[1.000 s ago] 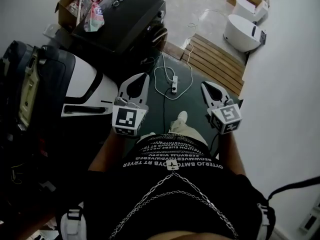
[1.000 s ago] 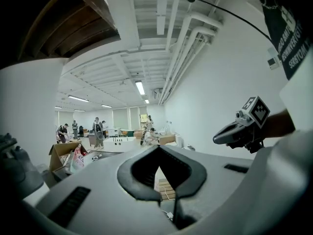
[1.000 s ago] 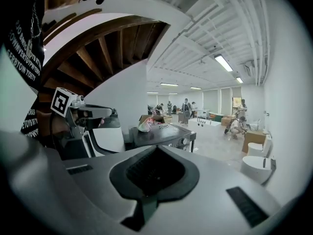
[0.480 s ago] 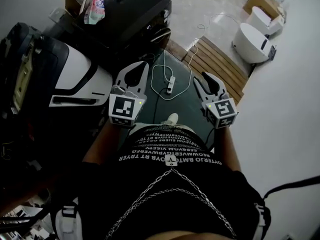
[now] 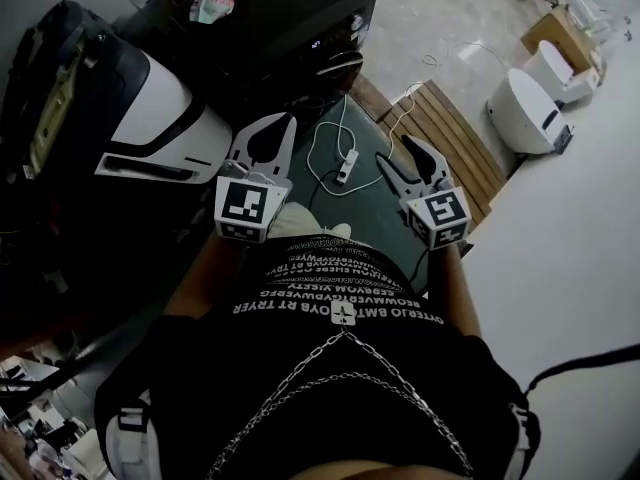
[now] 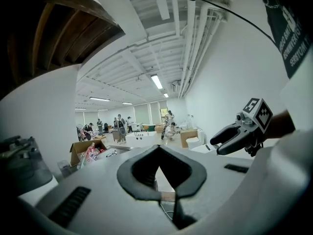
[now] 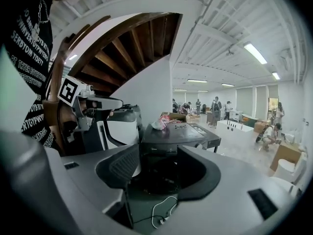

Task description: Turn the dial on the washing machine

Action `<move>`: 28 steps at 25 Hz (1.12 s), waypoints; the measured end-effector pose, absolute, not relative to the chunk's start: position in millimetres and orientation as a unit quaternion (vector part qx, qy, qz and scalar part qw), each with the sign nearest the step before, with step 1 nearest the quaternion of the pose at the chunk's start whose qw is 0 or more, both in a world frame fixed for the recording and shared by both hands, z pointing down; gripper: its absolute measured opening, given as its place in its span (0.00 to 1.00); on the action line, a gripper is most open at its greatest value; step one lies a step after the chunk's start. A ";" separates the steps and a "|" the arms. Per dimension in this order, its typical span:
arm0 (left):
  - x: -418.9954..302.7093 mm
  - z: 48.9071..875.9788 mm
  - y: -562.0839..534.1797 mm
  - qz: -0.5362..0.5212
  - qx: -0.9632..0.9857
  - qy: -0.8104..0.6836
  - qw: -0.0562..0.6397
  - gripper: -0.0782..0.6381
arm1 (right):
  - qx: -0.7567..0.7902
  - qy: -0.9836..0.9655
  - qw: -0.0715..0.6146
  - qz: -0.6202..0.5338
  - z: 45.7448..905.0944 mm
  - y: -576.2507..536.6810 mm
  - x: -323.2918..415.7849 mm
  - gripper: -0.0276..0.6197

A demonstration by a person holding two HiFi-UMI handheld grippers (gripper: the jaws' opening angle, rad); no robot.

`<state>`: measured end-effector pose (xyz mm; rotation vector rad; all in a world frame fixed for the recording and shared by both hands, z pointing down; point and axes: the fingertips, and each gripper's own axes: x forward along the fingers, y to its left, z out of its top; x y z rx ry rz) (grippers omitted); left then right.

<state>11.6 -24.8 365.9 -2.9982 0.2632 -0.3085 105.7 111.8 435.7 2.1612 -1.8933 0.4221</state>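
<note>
Head view: the left gripper [image 5: 284, 123] and the right gripper [image 5: 397, 154] are held side by side in front of the person's black shirt [image 5: 340, 368], both pointing away from the body. The left one's jaws meet at the tips. The right one's jaws stand spread and have just been opening, with nothing between them. The dark washing machine [image 5: 290, 13] stands well ahead of both, slightly nearer the left gripper's line. Its dial cannot be made out. A white curved shell [image 5: 165, 108] lies to the left of the left gripper. Beyond and between the two tools a power strip [image 5: 346, 166] with a white cable lies on the floor. A slatted wooden board [image 5: 450, 133] lies ahead of the right gripper, to its right.

Left gripper view: the left gripper [image 6: 159, 148] has its dark pads pressed together at the far end, holding nothing. The right gripper [image 6: 220, 143] shows off to its right, jaws apart. A cardboard box [image 6: 85, 151] sits ahead to the left.

Right gripper view: the right gripper [image 7: 159, 151] is spread and empty. The washing machine [image 7: 176, 136] shows through the gap, straight ahead and apart from the pads. The left gripper [image 7: 115, 102] is at its left.
</note>
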 end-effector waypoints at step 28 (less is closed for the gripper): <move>119.8 382.1 -194.6 -0.081 -0.990 0.117 0.016 0.12 | 0.695 -0.679 0.182 0.150 437.8 -71.1 212.6 0.42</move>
